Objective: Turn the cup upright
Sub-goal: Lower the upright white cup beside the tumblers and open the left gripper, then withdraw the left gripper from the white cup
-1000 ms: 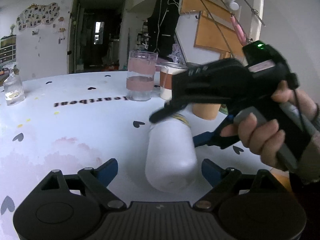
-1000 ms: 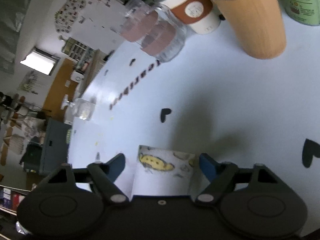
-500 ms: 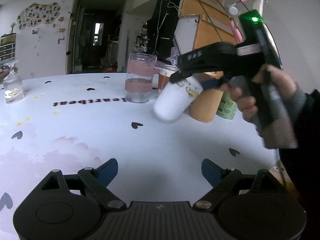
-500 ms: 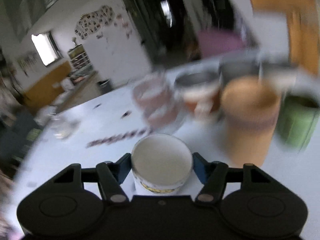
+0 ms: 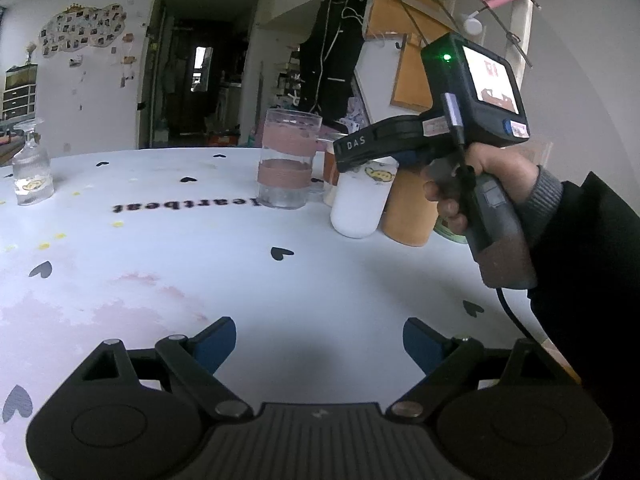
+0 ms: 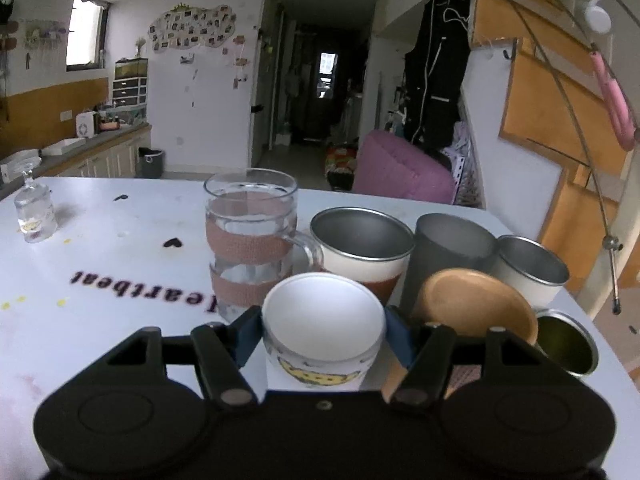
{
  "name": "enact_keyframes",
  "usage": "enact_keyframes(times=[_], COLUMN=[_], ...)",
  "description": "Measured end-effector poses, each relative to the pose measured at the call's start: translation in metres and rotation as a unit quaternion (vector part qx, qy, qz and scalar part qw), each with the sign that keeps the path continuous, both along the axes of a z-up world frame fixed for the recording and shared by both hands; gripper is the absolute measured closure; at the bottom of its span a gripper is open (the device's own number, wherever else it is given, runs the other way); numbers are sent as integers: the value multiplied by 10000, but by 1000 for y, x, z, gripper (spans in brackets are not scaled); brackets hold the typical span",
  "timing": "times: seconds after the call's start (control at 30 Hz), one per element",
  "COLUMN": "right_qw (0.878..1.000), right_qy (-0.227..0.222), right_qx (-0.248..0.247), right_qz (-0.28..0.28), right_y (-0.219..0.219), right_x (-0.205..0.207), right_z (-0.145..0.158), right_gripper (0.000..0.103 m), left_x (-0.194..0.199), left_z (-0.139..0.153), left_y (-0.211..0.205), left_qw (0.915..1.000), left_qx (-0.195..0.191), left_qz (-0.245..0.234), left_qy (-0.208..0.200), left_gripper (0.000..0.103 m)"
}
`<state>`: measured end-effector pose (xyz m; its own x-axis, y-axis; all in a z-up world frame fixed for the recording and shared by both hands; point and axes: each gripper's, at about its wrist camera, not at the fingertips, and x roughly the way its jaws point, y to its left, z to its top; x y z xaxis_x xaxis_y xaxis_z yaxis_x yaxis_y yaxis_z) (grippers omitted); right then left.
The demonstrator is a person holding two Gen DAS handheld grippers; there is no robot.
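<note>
The white cup (image 5: pixel 358 204) with a yellow drawing near its rim stands upright on the white table (image 5: pixel 280 280), held at the rim. In the right wrist view I look down into its open mouth (image 6: pixel 322 322). My right gripper (image 6: pixel 322 334) is shut on the cup, blue pads on both sides of its rim; it also shows in the left wrist view (image 5: pixel 372 152). My left gripper (image 5: pixel 319 346) is open and empty, low over the table's near side, well short of the cup.
A glass mug with pink bands (image 6: pixel 250 240), a steel-lined cup with a brown sleeve (image 6: pixel 362 248), a grey tumbler (image 6: pixel 452 248), a wooden cup (image 6: pixel 476 304), another steel cup (image 6: pixel 532 270) and a green tin (image 6: pixel 564 344) crowd around the cup. A small glass (image 5: pixel 30 172) stands far left.
The cup lay on its side near my left gripper. My right gripper lifted it, turned it mouth up and carried it away beside the wooden cup. My left gripper stayed still.
</note>
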<state>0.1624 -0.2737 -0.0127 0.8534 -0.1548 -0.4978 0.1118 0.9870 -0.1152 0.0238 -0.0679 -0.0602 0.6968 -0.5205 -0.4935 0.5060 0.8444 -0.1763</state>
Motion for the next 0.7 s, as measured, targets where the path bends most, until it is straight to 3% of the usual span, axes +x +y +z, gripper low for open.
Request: enact_keyframes(times=[0.07,0.13,0.3,0.7], right_qw=[9999,9999,9991,9919], right_qy=[19,-2,-248,-1000], right_qx=[108,133,317,784], right_qz=[66,51,109,31], right_y=[0,0,-3,-21], right_x=[-2,-5,-33,-155], right_z=[1,4,18,28], right_gripper=[21,18,15,7], left_x=[-1,-1,-1,-3], left_z=[1,3,9,32], left_y=[1,2,3,8], left_qw=[10000,10000,9999,9979], left_qx=[0,6,19,32], left_qz=[19,31,91,519], left_qy=[-13,-35,-112,-378], left_gripper=[12,12,12,11])
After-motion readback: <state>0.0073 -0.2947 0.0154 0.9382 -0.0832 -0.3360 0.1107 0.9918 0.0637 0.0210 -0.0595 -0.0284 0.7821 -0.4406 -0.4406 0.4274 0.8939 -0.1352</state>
